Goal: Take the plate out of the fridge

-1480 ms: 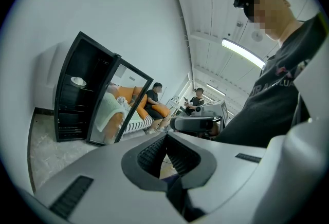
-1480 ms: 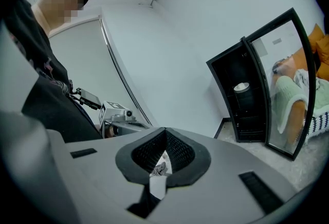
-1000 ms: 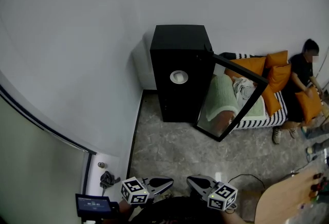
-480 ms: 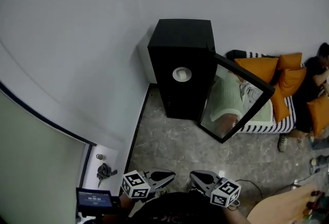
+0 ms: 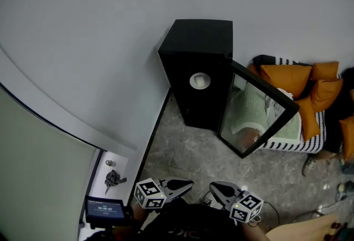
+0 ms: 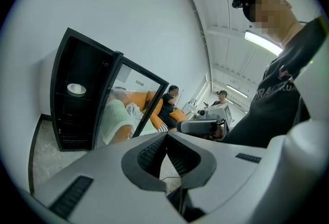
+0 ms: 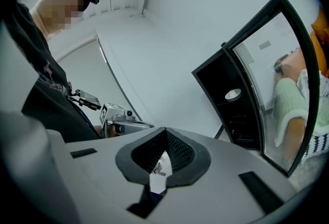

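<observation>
Grey wall (image 5: 83, 41), stone floor (image 5: 188, 151). At the bottom edge my left gripper (image 5: 189, 183) and right gripper (image 5: 213, 187) point ahead side by side, jaws pressed together on nothing, my hands out of frame. Upper centre, the plate (image 5: 200, 80) sits inside the dark fridge (image 5: 193, 41), the rest of its inside hard to make out, its door (image 5: 260, 118) open rightward.

Three distant views toward one fridge (image 5: 191, 93)

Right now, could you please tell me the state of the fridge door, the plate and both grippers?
Fridge: upright by the wall.
Door: swung open.
Plate: on a shelf inside the fridge, not yet taken.
Left gripper: shut, empty.
Right gripper: shut, empty.
</observation>
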`<state>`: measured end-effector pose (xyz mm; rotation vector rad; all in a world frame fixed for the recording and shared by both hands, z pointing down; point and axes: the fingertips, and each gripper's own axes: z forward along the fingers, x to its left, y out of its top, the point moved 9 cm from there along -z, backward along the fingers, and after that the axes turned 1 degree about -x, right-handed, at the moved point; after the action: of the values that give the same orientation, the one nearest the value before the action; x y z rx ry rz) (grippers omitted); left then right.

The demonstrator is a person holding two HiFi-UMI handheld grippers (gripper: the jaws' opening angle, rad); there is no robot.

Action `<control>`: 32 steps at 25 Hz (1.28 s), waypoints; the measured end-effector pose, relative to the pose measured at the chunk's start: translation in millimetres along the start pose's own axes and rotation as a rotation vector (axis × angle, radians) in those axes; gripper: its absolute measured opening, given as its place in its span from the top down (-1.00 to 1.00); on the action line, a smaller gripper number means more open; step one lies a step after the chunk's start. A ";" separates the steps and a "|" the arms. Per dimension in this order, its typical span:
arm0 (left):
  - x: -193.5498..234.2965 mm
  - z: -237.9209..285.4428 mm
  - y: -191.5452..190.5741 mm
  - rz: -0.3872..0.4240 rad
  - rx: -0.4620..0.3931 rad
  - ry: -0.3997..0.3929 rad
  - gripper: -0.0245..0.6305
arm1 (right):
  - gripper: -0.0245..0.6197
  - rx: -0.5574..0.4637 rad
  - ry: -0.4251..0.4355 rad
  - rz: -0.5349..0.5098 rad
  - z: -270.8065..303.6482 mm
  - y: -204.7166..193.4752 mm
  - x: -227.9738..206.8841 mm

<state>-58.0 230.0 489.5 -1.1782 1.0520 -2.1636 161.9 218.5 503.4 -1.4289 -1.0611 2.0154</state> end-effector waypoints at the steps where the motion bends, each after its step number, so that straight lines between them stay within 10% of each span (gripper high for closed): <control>1: 2.2 3.0 3.2 0.001 0.003 0.003 0.93 | 0.90 -0.003 -0.003 -0.004 -1.4 2.9 -3.3; 22: 190.3 63.7 125.9 0.067 0.100 -0.148 0.93 | 0.91 -0.153 -0.324 0.061 52.5 76.9 -76.4; 32: 311.6 78.6 160.7 -0.069 0.066 -0.089 0.93 | 0.90 -0.168 -0.440 0.138 101.5 96.7 -100.3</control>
<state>-150.6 -113.0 543.3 -1.2851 0.9081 -2.1595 110.7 54.0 502.2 -1.1879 -1.3699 2.4639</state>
